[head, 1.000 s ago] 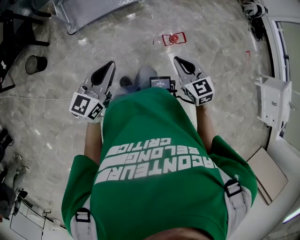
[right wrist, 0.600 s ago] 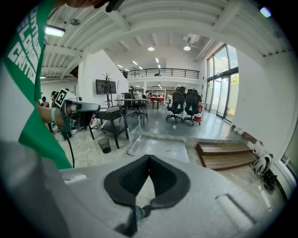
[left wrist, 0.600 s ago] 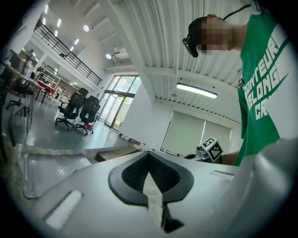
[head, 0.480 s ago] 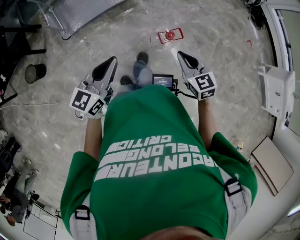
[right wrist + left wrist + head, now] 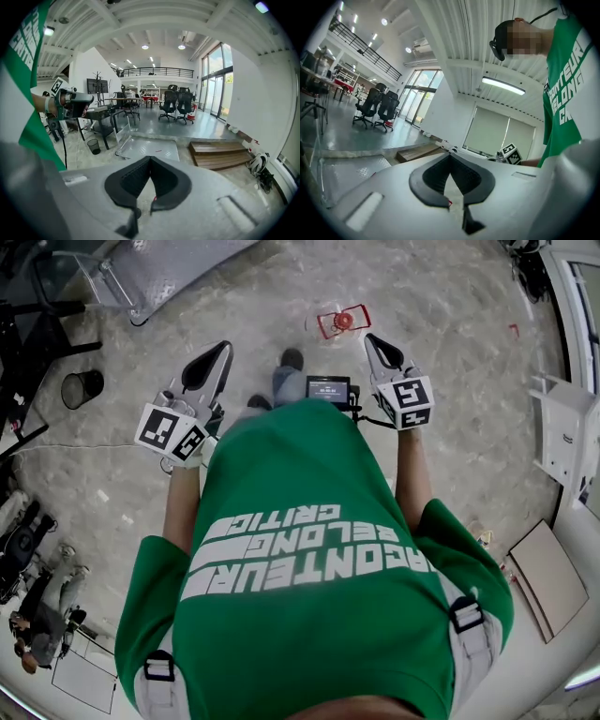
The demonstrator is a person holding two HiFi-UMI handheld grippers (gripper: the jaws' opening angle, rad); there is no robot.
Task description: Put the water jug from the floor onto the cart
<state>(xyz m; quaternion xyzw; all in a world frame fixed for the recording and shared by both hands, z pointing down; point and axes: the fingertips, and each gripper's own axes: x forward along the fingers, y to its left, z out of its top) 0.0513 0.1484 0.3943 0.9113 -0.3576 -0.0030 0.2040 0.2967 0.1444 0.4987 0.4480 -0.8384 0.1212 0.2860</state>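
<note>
In the head view the water jug (image 5: 343, 321) stands on the marble floor ahead, seen from above as a clear body with a red cap and a red frame. The cart (image 5: 155, 273) is a low metal platform with a push handle at the far left; the right gripper view shows its plate (image 5: 149, 148) too. My left gripper (image 5: 223, 351) is held out over the floor, left of the jug, shut and empty (image 5: 450, 157). My right gripper (image 5: 372, 338) is just right of the jug and nearer than it, also shut on nothing (image 5: 150, 159).
A black waste bin (image 5: 82, 387) stands at the left, with a thin cable (image 5: 56, 448) across the floor near it. White wall fittings (image 5: 562, 423) line the right side. Wooden steps (image 5: 220, 153), desks and office chairs (image 5: 177, 104) lie further off.
The person has walked forward. The jug and cart have slid nearer in the head view, and both shut grippers have come closer to the jug.
</note>
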